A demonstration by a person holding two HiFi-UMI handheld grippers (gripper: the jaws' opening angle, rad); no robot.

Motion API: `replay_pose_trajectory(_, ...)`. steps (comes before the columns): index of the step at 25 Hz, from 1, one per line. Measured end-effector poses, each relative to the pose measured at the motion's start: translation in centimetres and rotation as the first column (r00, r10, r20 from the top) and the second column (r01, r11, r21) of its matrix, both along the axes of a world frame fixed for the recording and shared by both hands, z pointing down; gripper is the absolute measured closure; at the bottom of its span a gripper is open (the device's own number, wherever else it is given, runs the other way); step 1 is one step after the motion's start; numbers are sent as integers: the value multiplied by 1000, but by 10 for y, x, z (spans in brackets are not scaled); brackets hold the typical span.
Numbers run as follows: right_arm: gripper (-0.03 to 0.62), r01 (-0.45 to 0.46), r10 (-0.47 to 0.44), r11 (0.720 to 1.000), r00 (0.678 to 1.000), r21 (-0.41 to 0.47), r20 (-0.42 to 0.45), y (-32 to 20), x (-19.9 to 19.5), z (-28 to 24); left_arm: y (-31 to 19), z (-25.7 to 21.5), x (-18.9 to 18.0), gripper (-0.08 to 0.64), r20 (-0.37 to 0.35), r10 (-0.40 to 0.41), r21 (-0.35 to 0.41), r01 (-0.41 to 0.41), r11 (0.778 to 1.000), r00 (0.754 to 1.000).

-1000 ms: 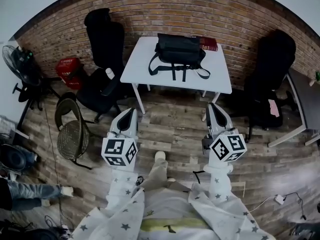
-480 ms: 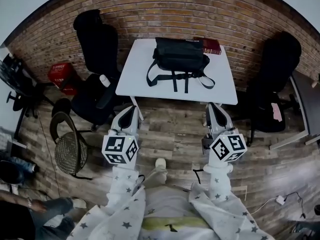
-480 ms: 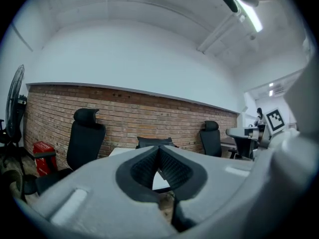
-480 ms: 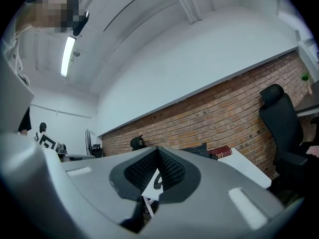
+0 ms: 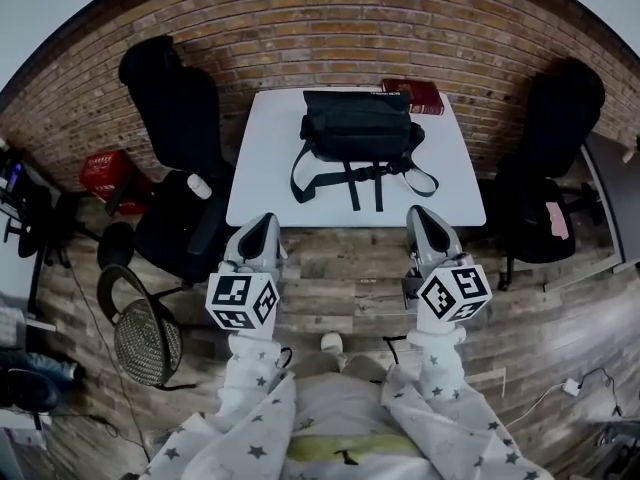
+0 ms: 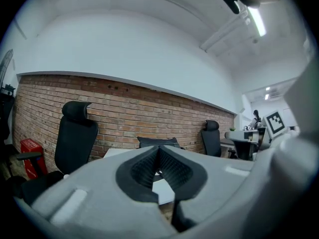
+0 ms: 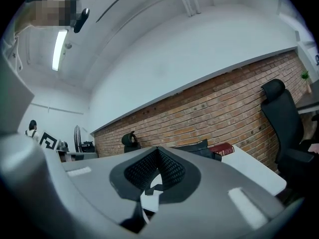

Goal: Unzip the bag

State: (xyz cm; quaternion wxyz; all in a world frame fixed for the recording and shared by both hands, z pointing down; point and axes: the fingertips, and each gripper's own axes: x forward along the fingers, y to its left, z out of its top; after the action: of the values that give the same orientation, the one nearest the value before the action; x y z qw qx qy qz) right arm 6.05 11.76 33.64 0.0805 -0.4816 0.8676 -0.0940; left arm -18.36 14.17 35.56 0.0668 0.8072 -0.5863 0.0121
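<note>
The black bag (image 5: pixel 358 128) lies on the far half of the white table (image 5: pixel 262 183). Its straps (image 5: pixel 362 180) trail across the tabletop toward the near edge. Whether its zip is open or closed cannot be made out from here. A dark red book (image 5: pixel 412 95) lies just behind the bag's right end, at the table's far edge beside the brick wall (image 5: pixel 330 28).

Both tongs are held short of the table, over the wood-plank floor (image 5: pixel 345 273). They point roughly level toward the table and are well apart from the bag. The left gripper (image 5: pixel 263 226) is near the table's near-left corner. In the left gripper view, the left gripper (image 6: pixel 159 149) has its jaws meeting at the tips with nothing between them. The right gripper (image 5: pixel 421 218) is near the near-right corner. In its own view, the right gripper (image 7: pixel 158 150) is likewise closed and empty.

A black office chair (image 5: pixel 170 118) stands to the left of the table and a second office chair (image 5: pixel 555 138) to its right. A red crate (image 5: pixel 103 171) sits by the wall at far left, and a mesh chair (image 5: pixel 150 338) stands nearer on that side.
</note>
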Motion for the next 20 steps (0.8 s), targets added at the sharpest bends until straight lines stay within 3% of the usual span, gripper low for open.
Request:
replay_pose_trajectory(12, 586, -21, 21, 998, 1000, -60, -11, -62, -17, 21, -62, 20, -19, 561, -30, 14, -42, -15, 999, 999)
replay_pose_trajectory(20, 586, 13, -14, 998, 1000, -59, -7, -140, -30, 22, -128, 22, -36, 561, -34, -27, -40, 26, 999, 999)
